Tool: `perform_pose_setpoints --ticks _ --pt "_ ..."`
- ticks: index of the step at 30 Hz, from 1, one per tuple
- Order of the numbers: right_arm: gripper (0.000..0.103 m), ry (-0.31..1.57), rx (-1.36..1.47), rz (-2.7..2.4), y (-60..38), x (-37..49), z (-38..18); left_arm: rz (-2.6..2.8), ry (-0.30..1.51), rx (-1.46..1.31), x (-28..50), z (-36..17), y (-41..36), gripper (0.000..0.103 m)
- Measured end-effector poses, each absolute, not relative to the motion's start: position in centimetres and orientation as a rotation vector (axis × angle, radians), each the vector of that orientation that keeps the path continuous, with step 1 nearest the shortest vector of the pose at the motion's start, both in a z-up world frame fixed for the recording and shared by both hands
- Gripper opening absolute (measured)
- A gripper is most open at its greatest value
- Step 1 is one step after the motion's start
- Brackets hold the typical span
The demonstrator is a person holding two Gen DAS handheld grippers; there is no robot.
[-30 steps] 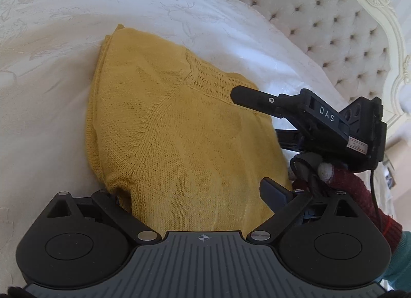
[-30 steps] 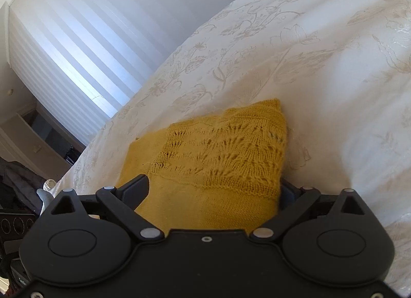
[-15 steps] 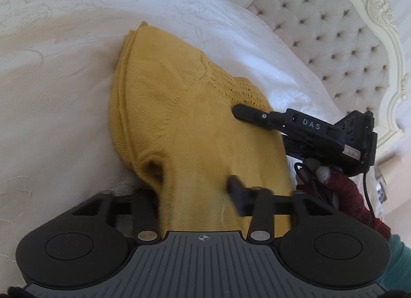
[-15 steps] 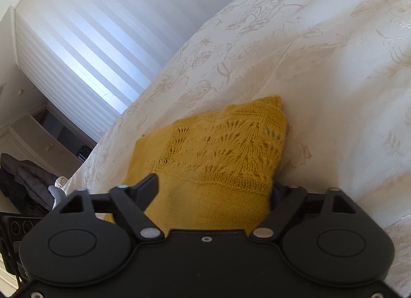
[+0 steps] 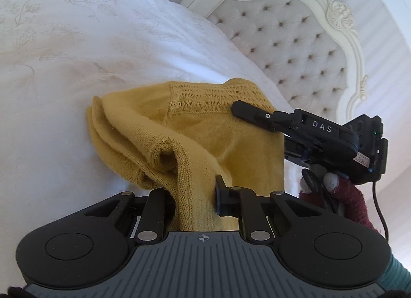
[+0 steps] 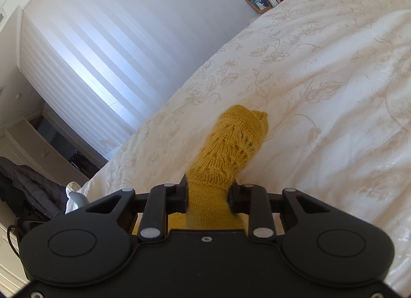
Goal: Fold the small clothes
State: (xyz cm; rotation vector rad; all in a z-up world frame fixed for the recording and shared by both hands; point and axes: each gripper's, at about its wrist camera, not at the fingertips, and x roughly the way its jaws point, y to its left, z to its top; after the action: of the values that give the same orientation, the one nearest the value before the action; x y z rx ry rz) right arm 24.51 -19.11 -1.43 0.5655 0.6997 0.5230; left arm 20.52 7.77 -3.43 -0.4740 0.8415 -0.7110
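Both claws closing on sweater [image 5: 205, 128] edges.

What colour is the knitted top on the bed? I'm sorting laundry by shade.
Mustard yellow, with an openwork lace band; the knitted top shows best in the left wrist view.

Tufted headboard [image 5: 295, 41]; floral bedspread [image 6: 321, 79]; framed photo [image 6: 259, 2]; dark jacket [image 6: 28, 190]

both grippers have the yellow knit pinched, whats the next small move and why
Probably carry the pinched edge forward over the rest of the yellow knit garment and lay it down. Both the left gripper and the right gripper are closing on bunched fabric, and the near edge is already raised off the white bedspread while the far part lies flat.
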Motion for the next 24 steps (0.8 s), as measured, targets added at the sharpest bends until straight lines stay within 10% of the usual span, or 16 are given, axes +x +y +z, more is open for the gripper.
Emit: perform_pose_setpoints --ticks 24 --pt "0.058 0.759 0.384 0.062 -21.3 6.6 -6.0 -0.427 0.895 -0.231 5.2 -6.9 10.8 0.032"
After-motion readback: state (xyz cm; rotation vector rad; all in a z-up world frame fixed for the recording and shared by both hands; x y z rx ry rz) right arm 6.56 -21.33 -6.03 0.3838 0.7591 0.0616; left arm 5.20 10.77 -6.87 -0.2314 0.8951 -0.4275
